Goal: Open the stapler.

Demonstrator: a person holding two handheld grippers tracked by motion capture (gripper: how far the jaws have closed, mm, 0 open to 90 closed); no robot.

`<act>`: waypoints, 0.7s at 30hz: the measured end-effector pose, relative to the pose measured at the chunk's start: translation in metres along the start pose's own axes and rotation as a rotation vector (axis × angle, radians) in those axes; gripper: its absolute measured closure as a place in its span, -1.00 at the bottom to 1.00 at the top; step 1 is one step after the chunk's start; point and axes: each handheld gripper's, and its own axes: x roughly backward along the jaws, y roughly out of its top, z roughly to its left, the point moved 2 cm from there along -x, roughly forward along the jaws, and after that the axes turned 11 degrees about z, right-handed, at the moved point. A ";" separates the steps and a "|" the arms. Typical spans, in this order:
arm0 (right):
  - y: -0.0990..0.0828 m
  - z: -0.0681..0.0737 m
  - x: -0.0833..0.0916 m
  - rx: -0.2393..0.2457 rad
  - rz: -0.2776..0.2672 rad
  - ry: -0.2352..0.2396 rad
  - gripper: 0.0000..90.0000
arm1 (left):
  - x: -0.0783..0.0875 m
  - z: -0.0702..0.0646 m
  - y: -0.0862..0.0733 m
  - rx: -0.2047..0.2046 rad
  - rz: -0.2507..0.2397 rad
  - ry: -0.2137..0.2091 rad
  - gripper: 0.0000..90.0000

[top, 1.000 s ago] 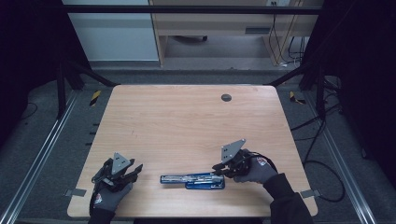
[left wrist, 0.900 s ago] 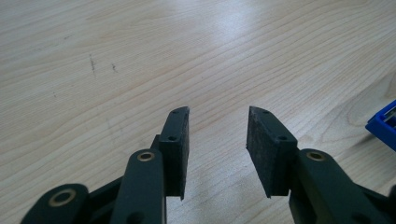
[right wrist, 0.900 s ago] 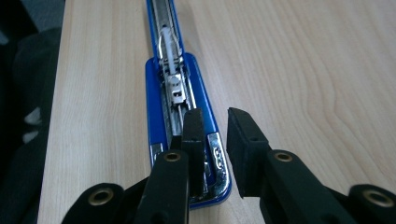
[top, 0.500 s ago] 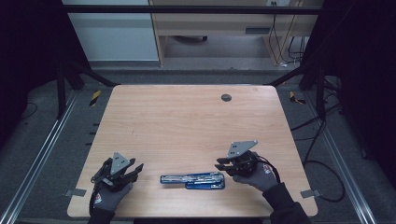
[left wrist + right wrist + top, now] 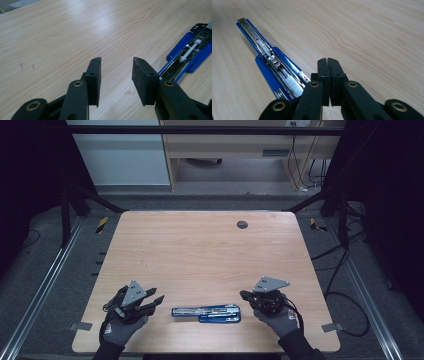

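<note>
A blue stapler [image 5: 206,312] lies swung open flat near the table's front edge, its metal staple channel facing up. In the right gripper view the stapler [image 5: 272,63] stretches away to the left of the jaws. My right gripper [image 5: 245,295] [image 5: 327,75] hovers just right of it; its jaws have just been closing and now stand shut with nothing between them. My left gripper [image 5: 155,297] [image 5: 116,75] is to the stapler's left, open and empty, and the stapler [image 5: 191,53] shows off to the right in its view.
The wooden table [image 5: 200,250] has a small dark round grommet [image 5: 242,224] near its back edge. Metal rails and cables run along the floor on both sides, and a desk stands beyond the far edge.
My right gripper has drawn back to the right, off the stapler's end, and its jaws have closed. The left hand has lifted slightly. The stapler lies where it was.
</note>
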 end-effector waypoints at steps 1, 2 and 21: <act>-0.002 0.001 0.002 -0.009 0.000 -0.008 1.00 | -0.001 -0.001 0.002 -0.009 0.001 -0.006 0.31; -0.004 0.001 0.004 -0.014 0.000 -0.005 1.00 | -0.002 -0.001 0.005 -0.021 0.006 -0.017 0.30; -0.026 0.016 0.010 -0.063 0.005 -0.011 0.98 | -0.018 -0.017 0.025 -0.230 0.140 -0.180 0.13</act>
